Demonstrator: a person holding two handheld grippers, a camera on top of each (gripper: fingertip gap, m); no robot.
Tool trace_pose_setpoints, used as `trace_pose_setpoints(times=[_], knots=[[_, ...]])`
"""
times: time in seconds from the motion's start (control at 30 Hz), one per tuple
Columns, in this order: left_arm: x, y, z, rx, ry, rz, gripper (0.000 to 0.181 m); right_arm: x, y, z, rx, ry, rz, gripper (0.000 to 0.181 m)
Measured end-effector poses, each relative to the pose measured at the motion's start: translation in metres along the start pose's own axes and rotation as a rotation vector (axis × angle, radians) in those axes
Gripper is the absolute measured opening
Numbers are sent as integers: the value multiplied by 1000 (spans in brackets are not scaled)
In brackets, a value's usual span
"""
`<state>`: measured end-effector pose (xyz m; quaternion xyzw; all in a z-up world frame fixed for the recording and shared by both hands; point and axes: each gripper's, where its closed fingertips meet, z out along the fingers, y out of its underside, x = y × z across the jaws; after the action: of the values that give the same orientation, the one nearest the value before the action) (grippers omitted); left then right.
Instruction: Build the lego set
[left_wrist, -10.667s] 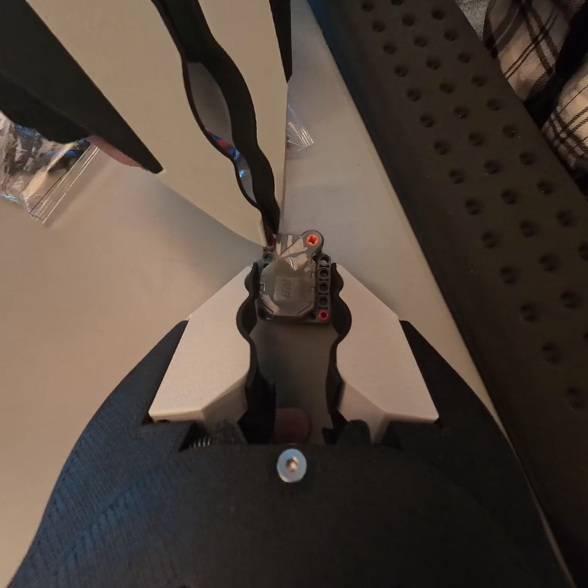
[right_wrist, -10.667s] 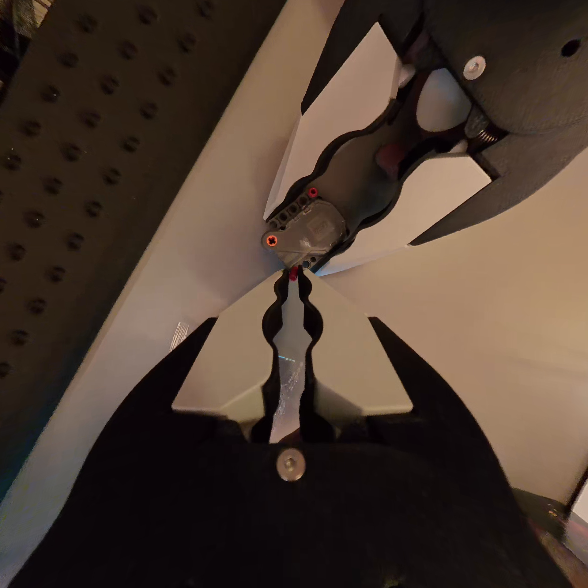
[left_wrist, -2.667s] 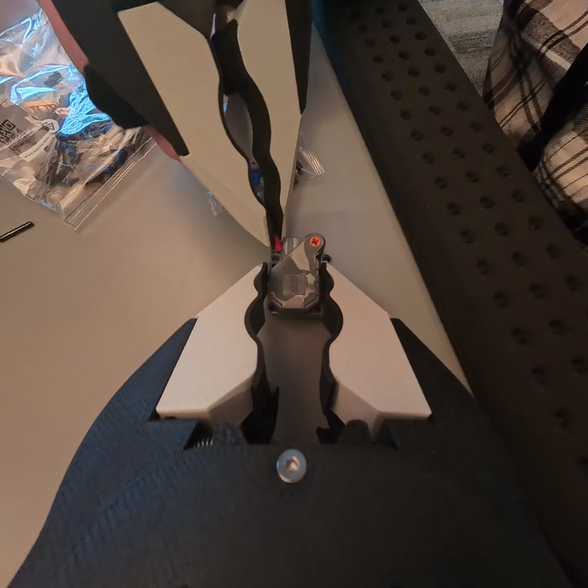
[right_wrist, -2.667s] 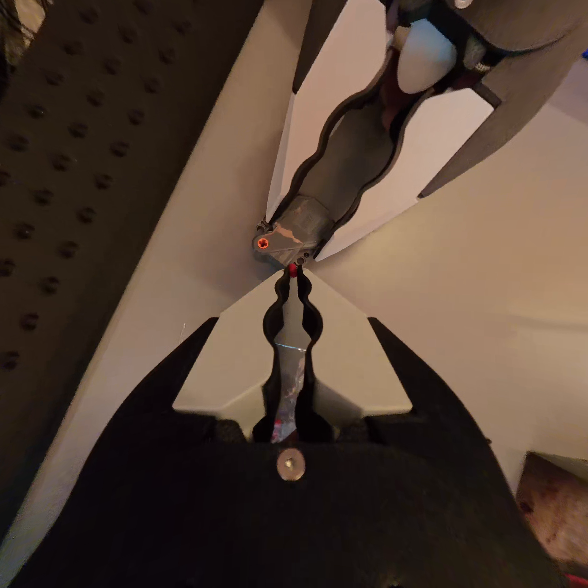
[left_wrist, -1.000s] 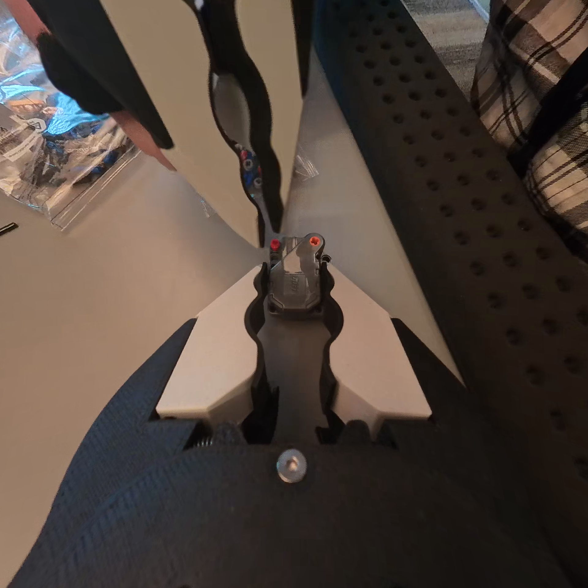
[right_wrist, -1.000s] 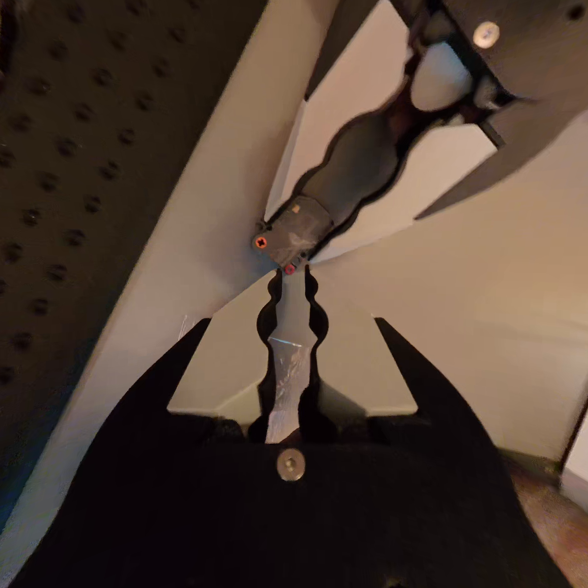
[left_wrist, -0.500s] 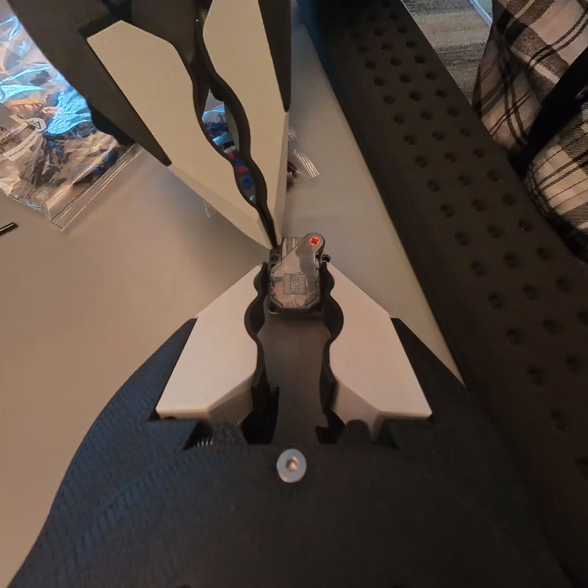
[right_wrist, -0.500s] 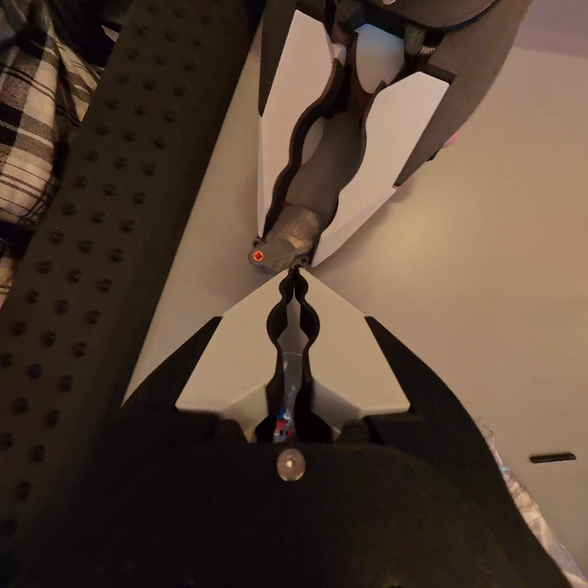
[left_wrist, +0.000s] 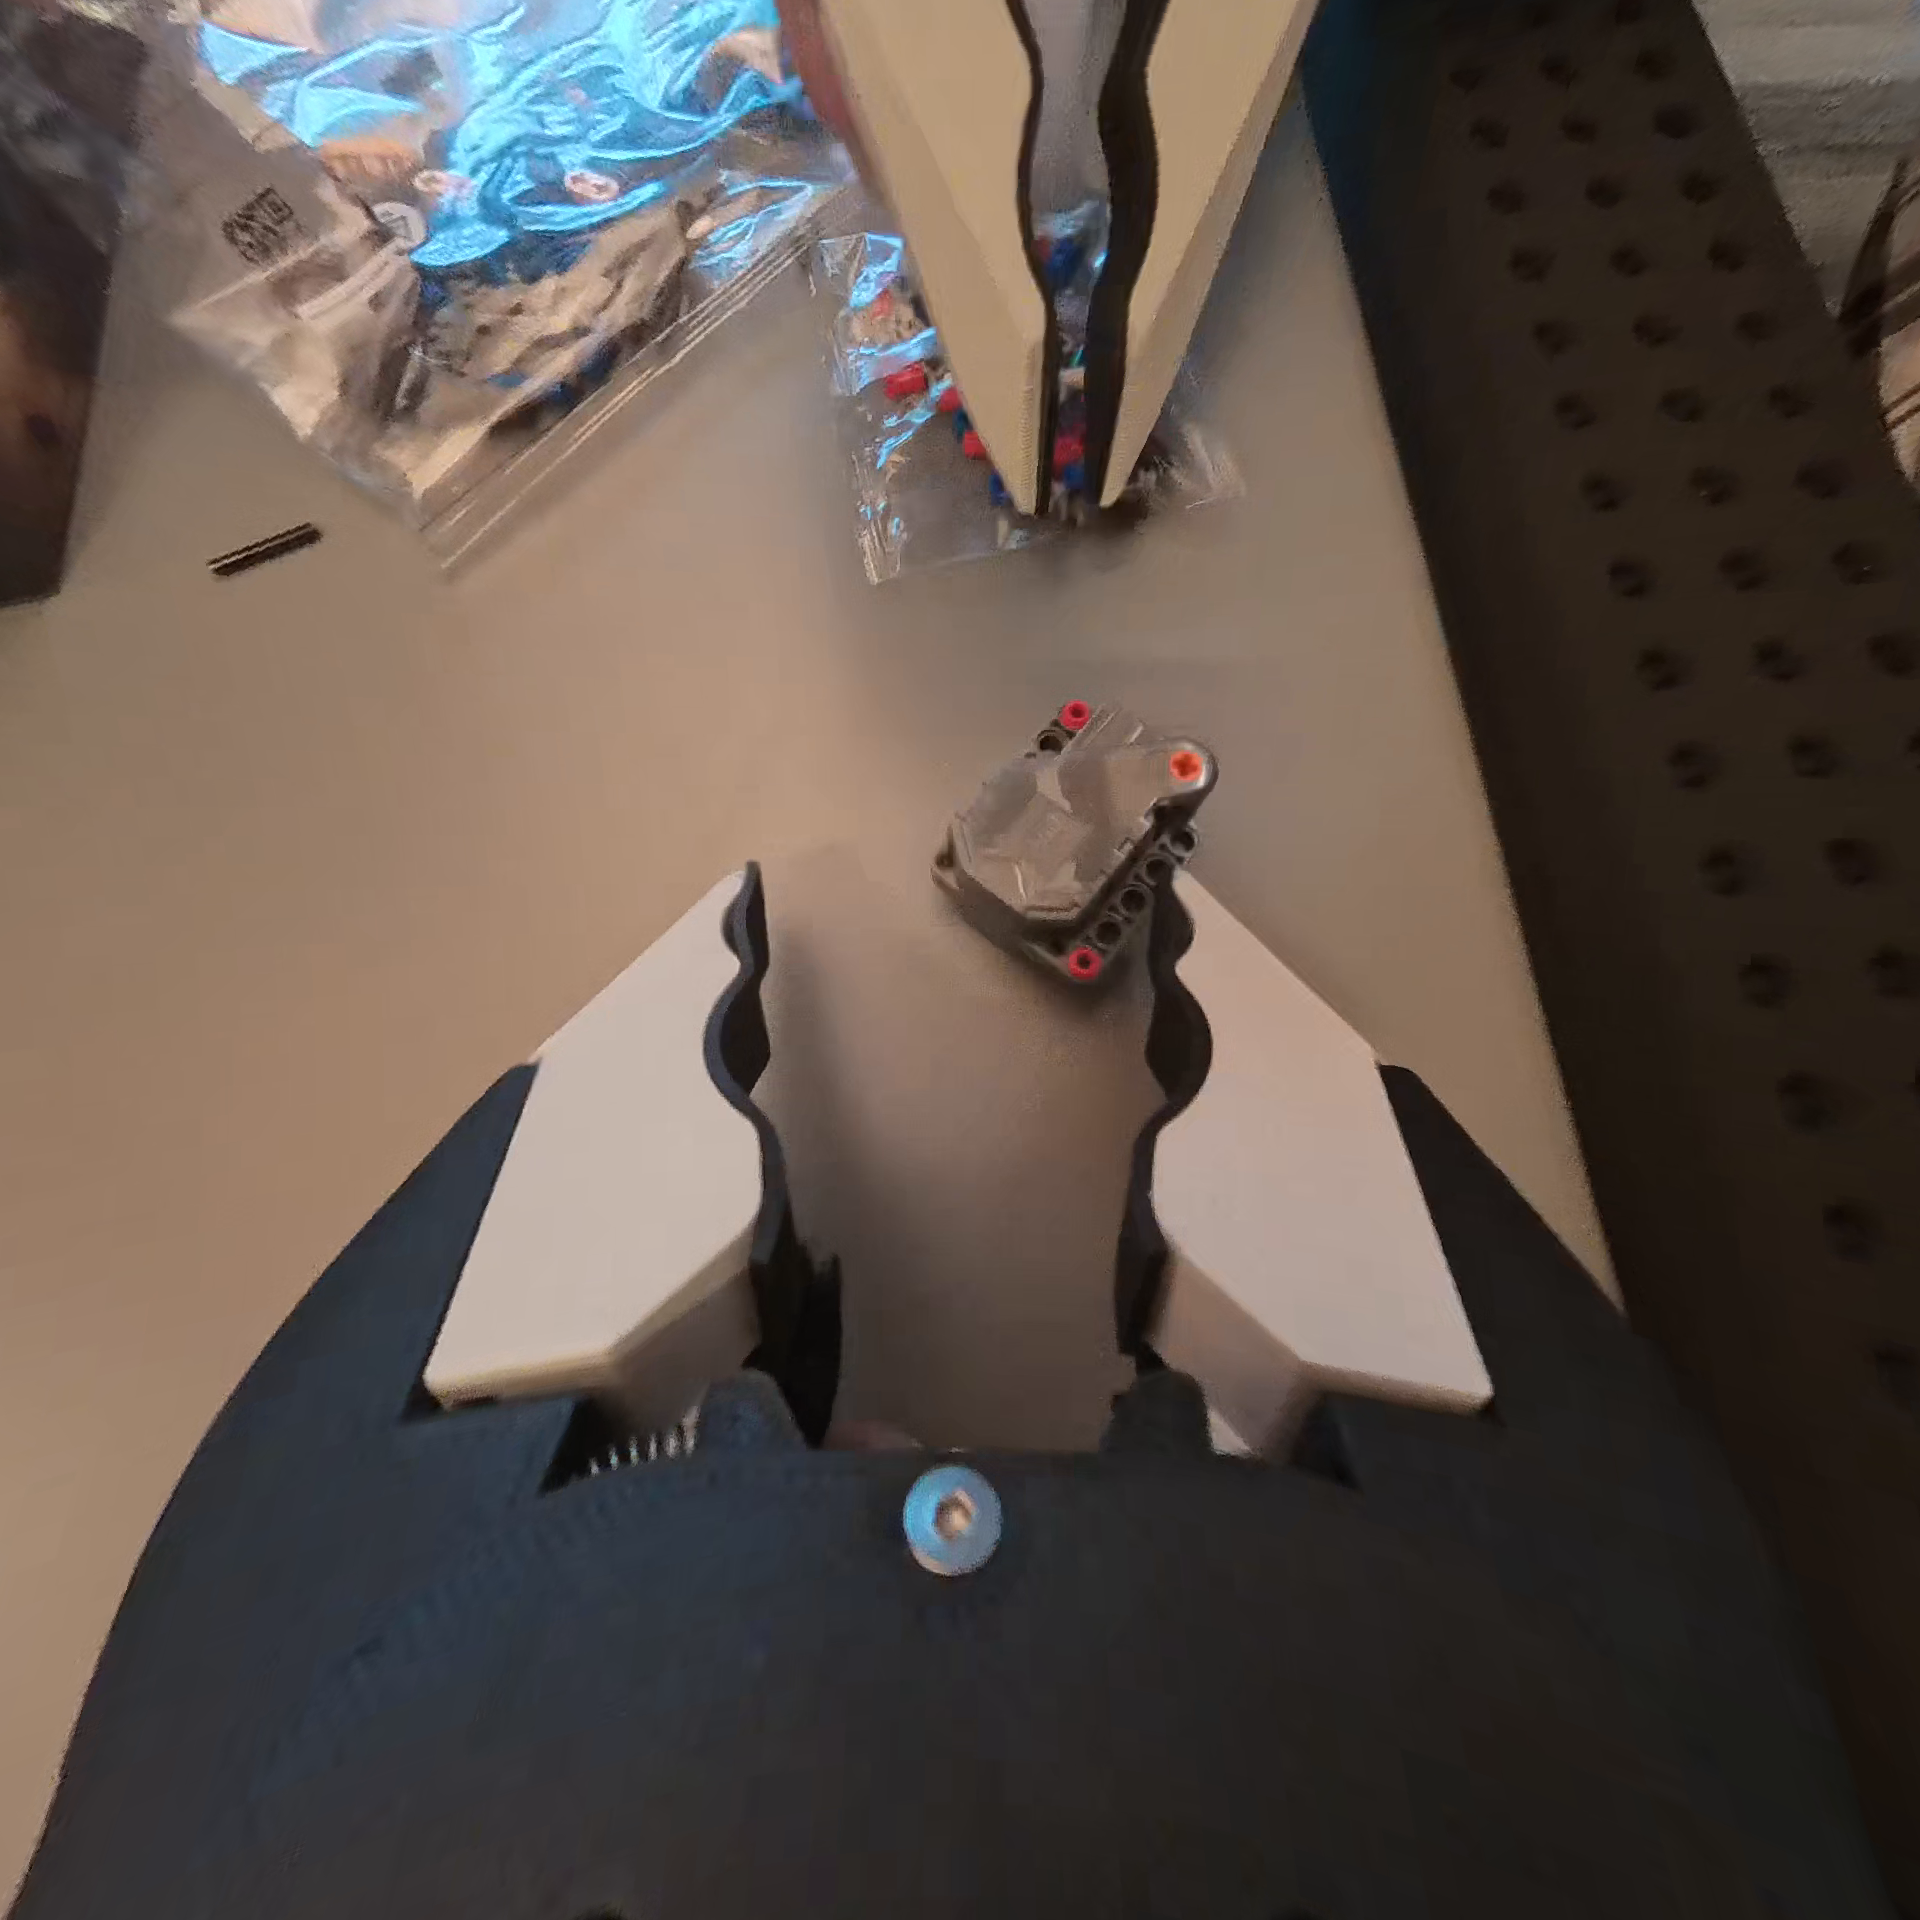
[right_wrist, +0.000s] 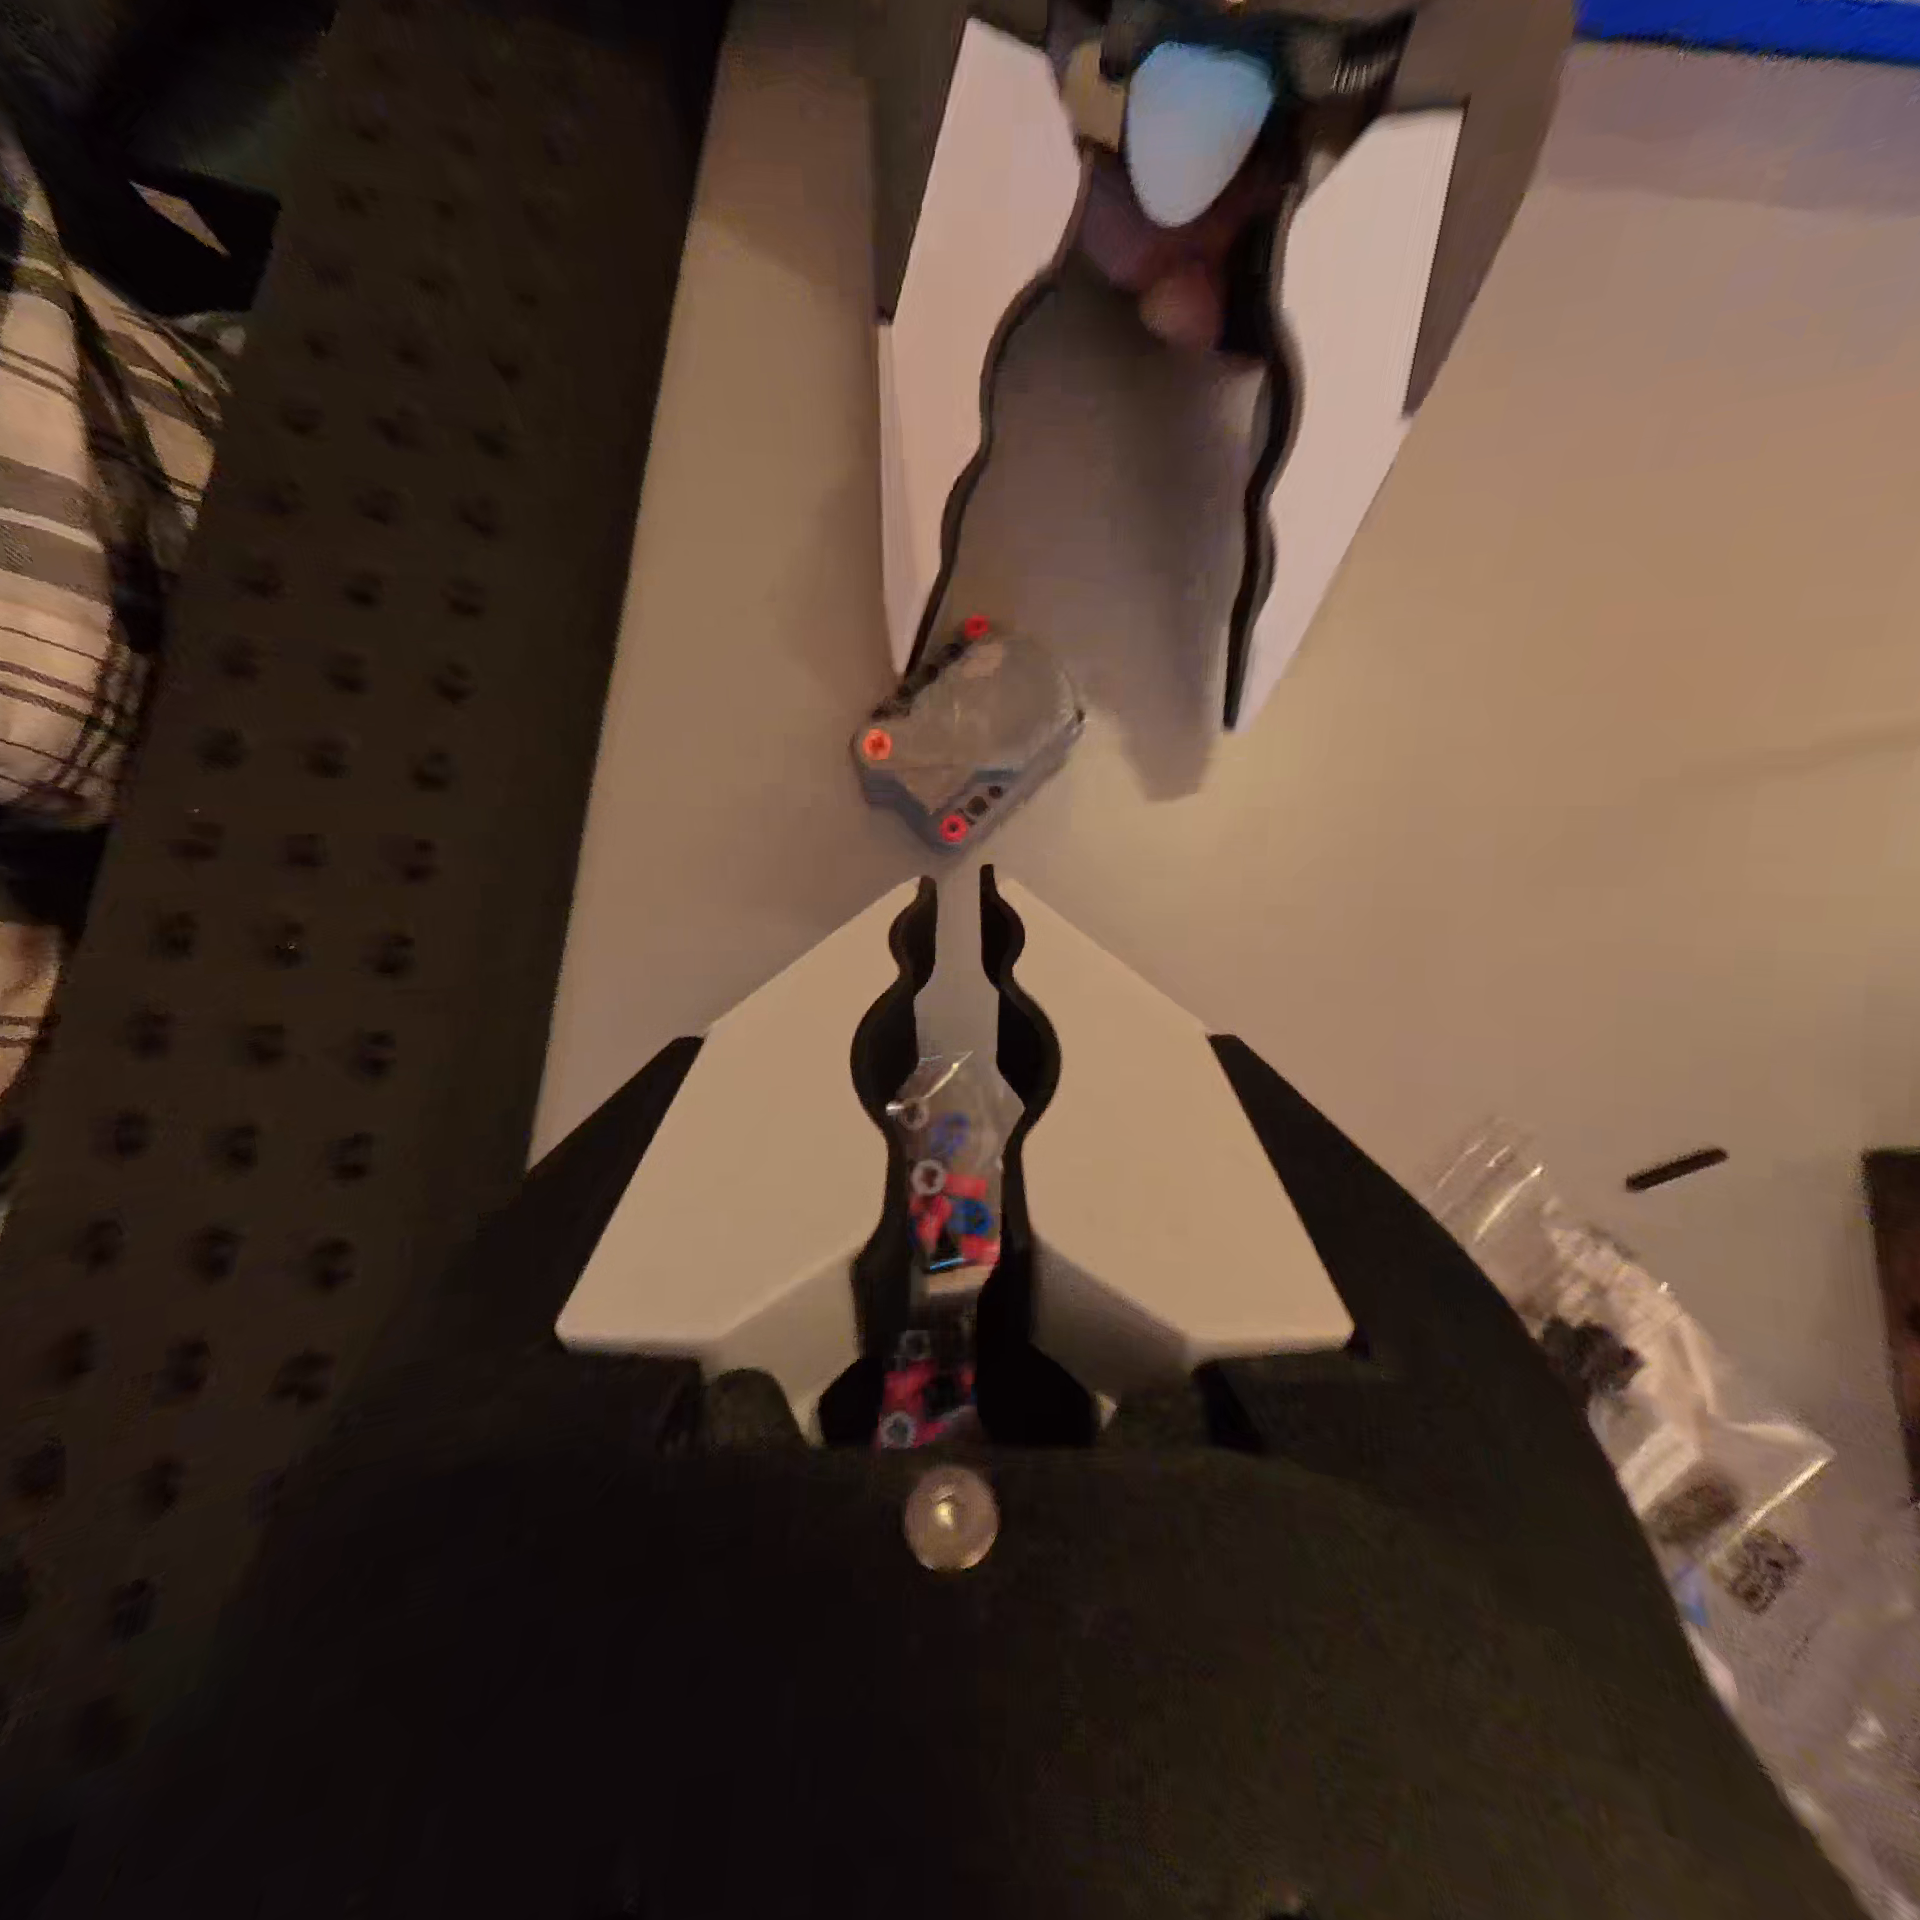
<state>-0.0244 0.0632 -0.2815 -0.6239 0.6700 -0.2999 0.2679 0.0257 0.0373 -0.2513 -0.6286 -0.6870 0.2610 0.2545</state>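
Observation:
A grey lego assembly (left_wrist: 1070, 842) with red pins lies flat on the white table (left_wrist: 416, 831). It is not held. My left gripper (left_wrist: 956, 888) is open, and its right fingertip (left_wrist: 1169, 914) is beside the assembly. In the right wrist view the assembly (right_wrist: 966, 727) lies just past my right gripper (right_wrist: 956, 878). That gripper is open by a narrow gap and empty. The left gripper (right_wrist: 1070, 691) shows open behind the assembly. In the left wrist view the right gripper (left_wrist: 1070, 499) hangs over a small bag of parts.
A small clear bag of red and blue parts (left_wrist: 914, 416) lies under the right gripper, seen between its fingers (right_wrist: 945, 1184). A larger parts bag (left_wrist: 499, 260) and a black axle (left_wrist: 260, 549) lie further left. A black perforated mat (left_wrist: 1662, 520) borders the table. The gap from one gripper's tips to the other's is roughly 7 cm. It is some 15 cm from my left tips to the black axle (left_wrist: 260, 549). My right wrist view (right_wrist: 1682, 1144) looks at it from another angle.
The left gripper has opened and let go of the assembly, which now lies on the table. The right gripper has drawn back from it and opened slightly.

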Motion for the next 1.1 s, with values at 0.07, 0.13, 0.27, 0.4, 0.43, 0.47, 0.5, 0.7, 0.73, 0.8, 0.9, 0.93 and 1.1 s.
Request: trace_pose_setpoints(times=[0.07,0.13,0.27,0.4,0.43,0.47,0.5,0.7,0.73,0.8,0.9,0.93,1.1], knots=[[1,-2,-9,14,-11,10,69,-3,4,1,-27,47,-1,7],[1,-3,-13,-1,-37,38,58,-17,-3,3,6,20,13,4],[15,10,-2,-116,-11,46,45,-29,-14,27,25,5,48,2],[17,21,-2,-202,-65,-23,46,-20,-6,48,-45,82,63,1],[24,20,-2,-192,-52,-31,45,-17,-5,48,-51,104,71,0],[28,18,-3,-184,-55,-35,44,-12,-3,47,-56,128,85,0],[30,19,-3,-193,-71,-35,47,-7,-2,45,-60,143,97,0],[28,31,-14,-228,-150,-29,40,4,4,34,-70,185,121,3],[25,30,-16,-214,-168,-35,45,4,4,33,-67,184,126,6],[19,17,-17,-146,-207,-34,56,4,5,33,-71,180,132,10],[19,4,-12,-101,-223,1,57,5,4,38,-75,188,121,12],[19,3,-8,-100,-222,12,55,4,3,40,-70,183,122,13],[20,5,2,-118,-219,13,42,9,4,46,-72,193,123,8]])
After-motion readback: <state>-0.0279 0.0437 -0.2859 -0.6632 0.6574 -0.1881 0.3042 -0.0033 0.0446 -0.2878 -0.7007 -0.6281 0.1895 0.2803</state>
